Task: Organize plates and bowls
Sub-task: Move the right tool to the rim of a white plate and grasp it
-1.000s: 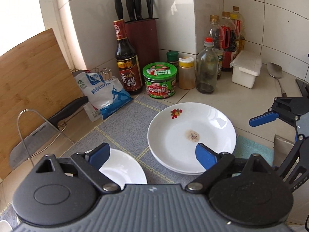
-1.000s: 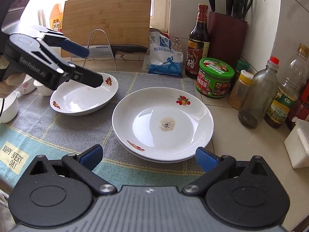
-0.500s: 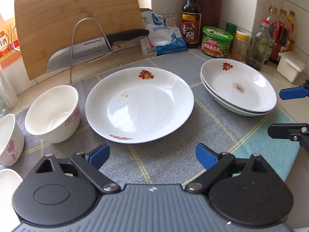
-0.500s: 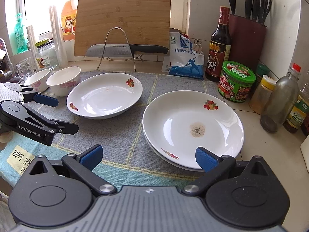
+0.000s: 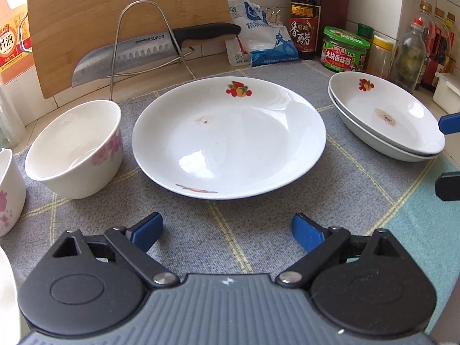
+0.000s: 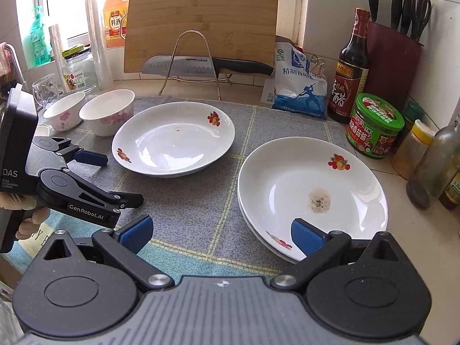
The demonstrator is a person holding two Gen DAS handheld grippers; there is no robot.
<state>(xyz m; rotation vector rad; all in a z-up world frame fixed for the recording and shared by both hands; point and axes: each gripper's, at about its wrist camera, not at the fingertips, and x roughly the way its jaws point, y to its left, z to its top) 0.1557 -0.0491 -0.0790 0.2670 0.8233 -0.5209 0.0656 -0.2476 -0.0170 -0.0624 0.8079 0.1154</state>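
Note:
A single white plate (image 5: 230,138) with a fruit motif lies on the grey mat (image 5: 218,230), right in front of my open, empty left gripper (image 5: 227,234). To its right sits a stack of two like plates (image 5: 385,115). A white bowl with pink flowers (image 5: 74,149) stands left of the single plate, a second bowl (image 5: 8,192) at the far left edge. In the right wrist view my right gripper (image 6: 221,234) is open and empty, at the near rim of the stack (image 6: 310,195). The single plate (image 6: 172,139), both bowls (image 6: 107,112) and the left gripper (image 6: 118,178) lie to its left.
A bamboo cutting board (image 6: 201,20) and a knife on a wire rack (image 6: 207,64) stand at the back. A salt bag (image 6: 299,86), vinegar bottle (image 6: 352,66), green-lidded jar (image 6: 373,123), knife block (image 6: 394,57) and several bottles line the right wall. Jars and glasses stand at back left.
My left gripper has swung from the stack to face the single plate and come close to it. My right gripper has drawn back and to the right of the stack.

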